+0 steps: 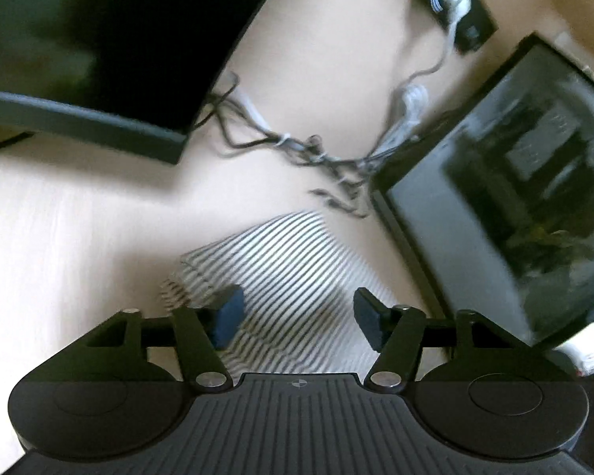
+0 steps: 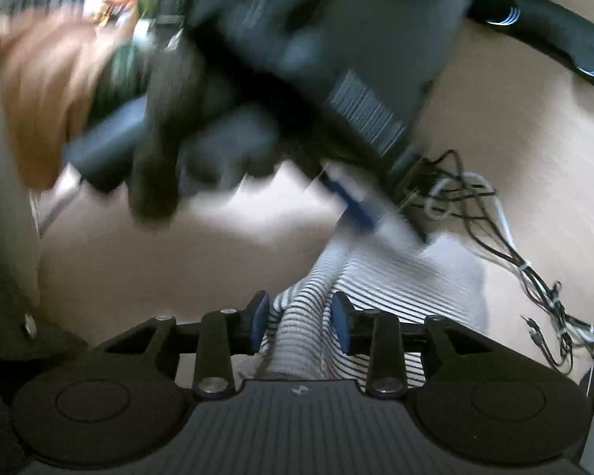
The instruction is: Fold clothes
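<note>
Fingers (image 2: pixel 299 322) of right gripper flank striped garment (image 2: pixel 297 340); no legible writing.

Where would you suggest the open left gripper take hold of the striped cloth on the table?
Probably the far corner of the black-and-white striped cloth, approached from the near side, jaws straddling the edge: there it lies flat and free, while the right gripper already pinches a raised fold. The left gripper hovers open above it.

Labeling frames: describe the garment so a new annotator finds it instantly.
Start at the pale wooden table, between the two dark monitors. Just before the tangled cables lies the striped garment, the only soft, black-and-white striped thing; the right tongs straddle a raised fold of it.
</note>
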Available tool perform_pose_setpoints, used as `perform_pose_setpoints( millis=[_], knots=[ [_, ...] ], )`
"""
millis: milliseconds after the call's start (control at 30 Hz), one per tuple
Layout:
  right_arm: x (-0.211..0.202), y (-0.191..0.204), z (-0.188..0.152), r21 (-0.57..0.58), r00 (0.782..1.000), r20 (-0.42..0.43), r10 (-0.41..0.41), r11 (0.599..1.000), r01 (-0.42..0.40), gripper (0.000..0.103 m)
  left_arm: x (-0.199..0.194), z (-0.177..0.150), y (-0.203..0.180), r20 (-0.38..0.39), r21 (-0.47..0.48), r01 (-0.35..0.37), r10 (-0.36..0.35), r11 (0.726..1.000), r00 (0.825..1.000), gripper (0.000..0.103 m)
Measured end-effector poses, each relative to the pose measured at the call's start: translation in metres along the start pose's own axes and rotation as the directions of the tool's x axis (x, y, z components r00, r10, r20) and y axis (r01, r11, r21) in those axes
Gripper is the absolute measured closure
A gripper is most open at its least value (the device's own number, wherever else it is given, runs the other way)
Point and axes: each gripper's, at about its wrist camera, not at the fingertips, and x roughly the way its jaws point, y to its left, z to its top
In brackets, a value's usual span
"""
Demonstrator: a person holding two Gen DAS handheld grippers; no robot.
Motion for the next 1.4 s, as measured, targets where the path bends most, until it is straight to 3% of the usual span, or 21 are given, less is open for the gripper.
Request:
perform_pose_setpoints(
  millis=[133, 233, 333, 467, 500, 533, 567, 700, 733, 767, 800, 867, 1000, 1067, 1133, 1233, 1333, 1400],
  knots=[
    [-0.021, -0.042, 0.000, 0.156, 0.996, 0.043, -0.083, 0.985, 0.075, 0.036, 0.000, 0.000, 0.003, -0.001, -0.002, -0.002, 0.002, 1.000, 1.000, 0.040],
    [-0.021, -0.080, -0.015, 0.290, 0.984, 0.022, -0.178, 0.943, 0.164, 0.034, 0.000, -0.002, 0.003, -0.002, 0.005, -0.006, 0.006, 1.000, 1.000, 0.040],
    [-0.010, -0.113, -0.038, 0.501, 0.987, -0.043, -0.157, 0.851, 0.157, 0.034, -0.001, -0.001, 0.004, -0.003, 0.010, -0.008, 0.008, 1.000, 1.000, 0.040],
    [0.008, -0.127, -0.075, 0.723, 0.999, -0.042, -0.021, 0.690, 0.044, 0.025, 0.002, 0.000, 0.004, -0.007, 0.011, -0.009, 0.009, 1.000, 1.000, 0.039],
    [0.012, -0.130, -0.085, 0.769, 0.999, -0.033, 0.014, 0.639, 0.017, 0.025, 0.002, 0.000, 0.004, -0.007, 0.012, -0.010, 0.010, 1.000, 1.000, 0.039],
    [0.015, -0.130, -0.089, 0.788, 0.999, -0.020, 0.036, 0.616, -0.006, 0.036, 0.003, 0.000, 0.004, -0.009, 0.014, -0.013, 0.013, 1.000, 1.000, 0.037],
    [0.013, -0.124, -0.087, 0.776, 0.999, -0.010, 0.035, 0.631, -0.014, 0.039, 0.003, 0.000, 0.004, -0.010, 0.016, -0.017, 0.018, 1.000, 1.000, 0.035],
    [-0.007, -0.105, -0.056, 0.650, 0.997, 0.063, 0.035, 0.757, -0.068, 0.046, 0.003, -0.001, 0.010, -0.006, 0.008, -0.038, 0.038, 0.999, 0.999, 0.027],
    [-0.010, -0.099, -0.049, 0.608, 0.998, 0.048, 0.035, 0.792, -0.057, 0.046, 0.000, -0.001, 0.010, 0.002, 0.001, -0.040, 0.040, 0.999, 0.999, 0.031],
    [-0.008, -0.092, -0.045, 0.556, 1.000, 0.005, 0.015, 0.831, -0.015, 0.046, -0.003, 0.000, 0.010, 0.013, -0.006, -0.043, 0.043, 0.999, 0.999, 0.039],
    [-0.004, -0.084, -0.042, 0.498, 0.999, -0.048, -0.016, 0.867, 0.038, 0.046, -0.008, 0.001, 0.008, 0.025, -0.008, -0.044, 0.045, 0.999, 0.999, 0.040],
    [0.004, -0.071, -0.046, 0.427, 0.992, -0.107, -0.068, 0.898, 0.107, 0.046, -0.023, 0.003, 0.000, 0.049, 0.003, -0.044, 0.044, 0.999, 0.998, 0.040],
    [0.003, -0.060, -0.045, 0.424, 0.988, -0.114, -0.105, 0.894, 0.144, 0.042, -0.054, -0.006, -0.025, 0.040, 0.082, 0.076, -0.079, 0.994, 0.996, 0.040],
    [0.003, -0.058, -0.042, 0.426, 0.987, -0.116, -0.111, 0.892, 0.150, 0.040, -0.053, -0.017, -0.033, -0.021, 0.097, 0.141, -0.139, 0.985, 0.990, 0.040],
    [0.003, -0.060, -0.042, 0.441, 0.988, -0.117, -0.104, 0.886, 0.146, 0.038, -0.038, -0.033, -0.037, -0.109, 0.102, 0.167, -0.155, 0.981, 0.982, 0.040],
    [0.000, -0.066, -0.040, 0.472, 0.990, -0.113, -0.079, 0.873, 0.123, 0.033, -0.028, -0.045, -0.035, -0.135, 0.107, 0.140, -0.125, 0.984, 0.983, 0.041],
    [-0.009, -0.073, -0.036, 0.500, 0.994, -0.074, -0.078, 0.860, 0.104, 0.029, -0.041, -0.035, -0.028, -0.075, 0.074, 0.128, -0.123, 0.989, 0.990, 0.040],
    [-0.015, -0.070, -0.029, 0.468, 0.994, -0.043, -0.101, 0.877, 0.109, 0.029, -0.053, -0.027, -0.022, -0.023, 0.053, 0.097, -0.096, 0.994, 0.995, 0.035]
  ],
)
